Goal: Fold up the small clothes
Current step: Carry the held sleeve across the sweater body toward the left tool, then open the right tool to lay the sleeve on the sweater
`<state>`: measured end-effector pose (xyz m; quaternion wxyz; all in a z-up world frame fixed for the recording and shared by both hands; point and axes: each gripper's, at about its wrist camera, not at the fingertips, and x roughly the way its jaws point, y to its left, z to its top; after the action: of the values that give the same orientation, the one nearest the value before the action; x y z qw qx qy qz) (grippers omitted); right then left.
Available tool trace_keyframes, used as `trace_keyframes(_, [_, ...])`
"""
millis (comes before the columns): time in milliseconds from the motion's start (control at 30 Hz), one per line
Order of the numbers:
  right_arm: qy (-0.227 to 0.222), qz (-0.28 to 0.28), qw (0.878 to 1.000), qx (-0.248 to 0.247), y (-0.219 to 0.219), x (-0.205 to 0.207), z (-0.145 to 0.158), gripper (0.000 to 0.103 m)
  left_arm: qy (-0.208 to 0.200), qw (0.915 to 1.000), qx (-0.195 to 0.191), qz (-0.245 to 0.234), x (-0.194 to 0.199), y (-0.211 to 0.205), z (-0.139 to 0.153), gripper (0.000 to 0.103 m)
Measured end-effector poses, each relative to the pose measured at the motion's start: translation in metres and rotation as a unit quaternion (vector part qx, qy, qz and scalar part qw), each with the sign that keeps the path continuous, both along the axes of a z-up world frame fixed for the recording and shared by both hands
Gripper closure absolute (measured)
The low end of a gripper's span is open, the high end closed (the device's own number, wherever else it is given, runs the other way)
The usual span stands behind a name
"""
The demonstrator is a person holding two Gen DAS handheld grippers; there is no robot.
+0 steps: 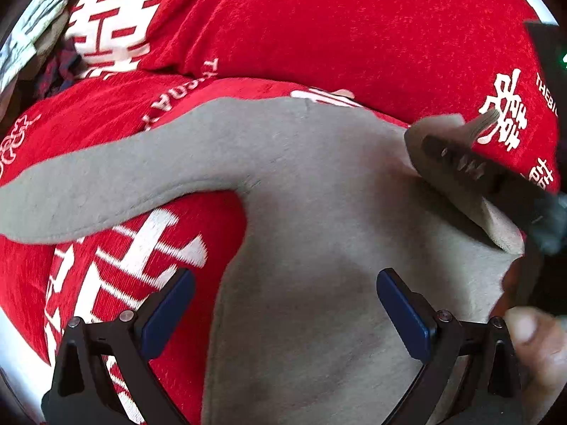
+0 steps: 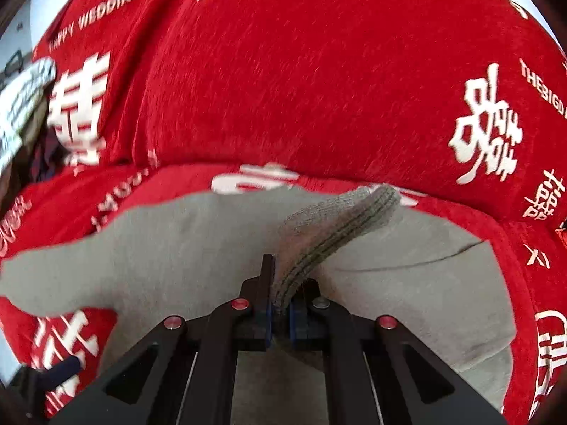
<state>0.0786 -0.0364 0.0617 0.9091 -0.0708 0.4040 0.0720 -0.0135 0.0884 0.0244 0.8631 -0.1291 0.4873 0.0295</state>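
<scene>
A small grey sweatshirt (image 1: 319,212) lies on a red cover with white characters (image 1: 319,28). One sleeve (image 1: 106,184) stretches out to the left. My left gripper (image 1: 285,304) is open, its blue pads over the grey body, holding nothing. My right gripper (image 2: 280,304) is shut on the grey ribbed cuff (image 2: 340,226) of the other sleeve, lifted and folded over the body (image 2: 177,248). The right gripper also shows in the left wrist view (image 1: 471,163), pinching that cuff at the right.
The red cover (image 2: 319,71) rises in a padded backrest behind the garment. A grey-white patterned cloth (image 1: 39,24) and dark fabric lie at the far left. A hand (image 1: 538,340) shows at the lower right.
</scene>
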Motion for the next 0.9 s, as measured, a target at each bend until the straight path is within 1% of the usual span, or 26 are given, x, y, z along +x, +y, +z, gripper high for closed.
trace_keyframes(67, [0.007,0.007,1.000,-0.016,0.007,-0.003,-0.013,0.097,0.002,1.0000,-0.004,0.005,-0.003,0.004,-0.002,0.001])
trace_keyframes(233, [0.018,0.026,0.999,-0.038,0.023,-0.002,-0.028,0.096,0.007,0.9998,-0.006,0.016,-0.009,0.011,-0.005,0.001])
trace_keyframes(267, [0.024,0.029,0.999,-0.039,0.025,-0.001,-0.031,0.095,0.007,0.9998,-0.005,0.017,-0.010,0.012,-0.004,0.001])
trace_keyframes(300, [0.038,0.035,0.998,-0.029,0.025,0.000,-0.034,0.092,0.007,0.9998,-0.005,0.018,-0.011,0.013,-0.003,0.001])
trace_keyframes(333, [0.051,0.044,0.998,-0.012,0.025,0.000,-0.036,0.092,0.005,0.9998,-0.003,0.019,-0.012,0.013,-0.002,0.001])
trace_keyframes(367, [0.059,0.052,0.997,0.002,0.024,0.000,-0.036,0.085,0.004,0.9998,-0.002,0.020,-0.013,0.015,-0.001,0.001])
trace_keyframes(400, [0.065,0.065,0.996,0.022,0.021,-0.003,-0.032,0.074,0.002,0.9998,-0.003,0.022,-0.013,0.016,0.000,0.001])
trace_keyframes(433, [0.060,0.072,0.995,0.030,0.019,-0.007,-0.027,0.067,0.000,0.9997,-0.004,0.024,-0.014,0.017,0.002,0.001])
trace_keyframes(467, [0.052,0.079,0.995,0.040,0.016,-0.011,-0.020,0.052,-0.002,0.9996,-0.007,0.028,-0.014,0.018,0.004,0.001])
trace_keyframes(500, [0.043,0.085,0.994,0.051,0.011,-0.015,-0.014,0.042,-0.003,0.9995,-0.010,0.030,-0.013,0.018,0.006,0.001])
trace_keyframes(567, [0.026,0.088,0.994,0.068,-0.010,-0.021,0.002,0.041,-0.006,0.9994,-0.014,0.031,-0.010,0.016,0.011,0.001])
trace_keyframes(667, [0.017,0.057,0.996,0.061,-0.053,-0.020,0.013,0.039,-0.009,0.9998,-0.011,0.017,0.001,0.004,0.018,0.001])
trace_keyframes(700, [0.017,0.045,0.997,0.054,-0.063,-0.017,0.013,0.039,-0.006,0.9997,-0.012,0.018,0.005,-0.003,0.020,0.001])
trace_keyframes(800, [0.028,-0.010,0.999,0.026,-0.115,-0.011,0.003,0.039,-0.014,0.9998,-0.011,-0.006,0.023,-0.029,0.031,0.001])
trace_keyframes(833, [0.036,-0.031,0.999,0.026,-0.135,-0.009,-0.003,0.039,-0.015,0.9997,-0.009,-0.020,0.030,-0.042,0.034,0.001])
trace_keyframes(900, [0.048,-0.054,0.997,0.033,-0.161,-0.010,-0.011,0.039,-0.016,0.9989,-0.002,-0.044,0.041,-0.065,0.038,0.001])
